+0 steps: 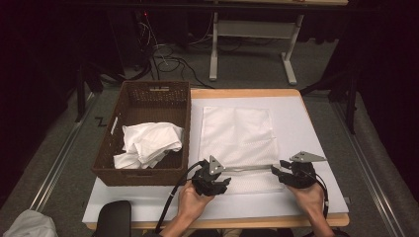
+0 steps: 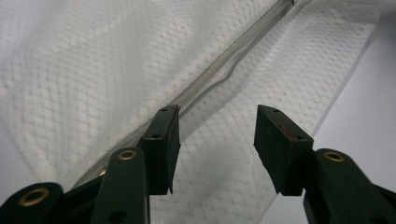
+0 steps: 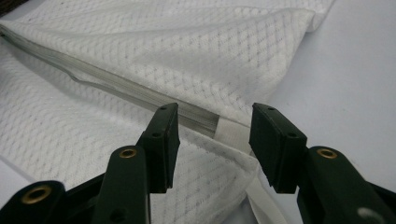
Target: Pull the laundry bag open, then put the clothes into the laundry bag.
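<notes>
Grippers (image 1: pixel 225 181) (image 1: pixel 277 173) gape released over white mesh cloth (image 1: pixel 237 133) on white tabletop (image 1: pixel 316 133).

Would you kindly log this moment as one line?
left claw: open | right claw: open | white mesh bag: flat on table, zipper strip between claws | basket: holds crumpled white cloth
</notes>
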### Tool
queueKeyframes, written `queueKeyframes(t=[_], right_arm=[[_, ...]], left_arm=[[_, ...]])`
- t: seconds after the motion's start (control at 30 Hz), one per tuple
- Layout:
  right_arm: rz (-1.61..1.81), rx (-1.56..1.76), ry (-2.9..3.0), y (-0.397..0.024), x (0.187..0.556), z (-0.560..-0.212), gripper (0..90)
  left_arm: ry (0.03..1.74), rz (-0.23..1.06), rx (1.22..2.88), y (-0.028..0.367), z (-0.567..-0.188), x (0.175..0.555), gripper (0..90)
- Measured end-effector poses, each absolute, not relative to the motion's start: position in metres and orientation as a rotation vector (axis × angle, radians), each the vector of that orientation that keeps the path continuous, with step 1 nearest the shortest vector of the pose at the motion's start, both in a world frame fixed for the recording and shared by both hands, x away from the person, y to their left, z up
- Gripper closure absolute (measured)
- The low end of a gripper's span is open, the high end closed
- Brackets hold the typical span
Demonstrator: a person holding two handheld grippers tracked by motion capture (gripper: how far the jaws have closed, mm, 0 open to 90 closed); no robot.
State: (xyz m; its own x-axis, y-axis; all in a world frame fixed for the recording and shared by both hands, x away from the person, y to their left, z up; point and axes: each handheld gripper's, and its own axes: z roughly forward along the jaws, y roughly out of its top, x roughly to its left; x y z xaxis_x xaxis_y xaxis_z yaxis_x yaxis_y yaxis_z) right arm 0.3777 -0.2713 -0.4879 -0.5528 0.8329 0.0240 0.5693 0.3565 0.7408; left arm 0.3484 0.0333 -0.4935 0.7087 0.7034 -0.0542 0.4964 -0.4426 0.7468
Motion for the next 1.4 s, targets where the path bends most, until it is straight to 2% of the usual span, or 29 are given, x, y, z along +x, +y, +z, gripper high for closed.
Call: queueKeyframes(t=[0.4,1.03,1.4], right_arm=[[1.077,1.137,2.288,-0.253,0.381,-0.483,50.1],[1.019,0.981,2.397,-0.226,0.388,-0.480,45.8],[0.922,0.887,2.483,-0.195,0.399,-0.488,43.7]], left_arm=[[0.890,0.259,2.157,0.009,-0.504,0.351,49.1],[0.909,0.323,2.139,-0.006,-0.519,0.357,46.2],[0.888,0.360,2.115,-0.005,-0.523,0.353,45.3]])
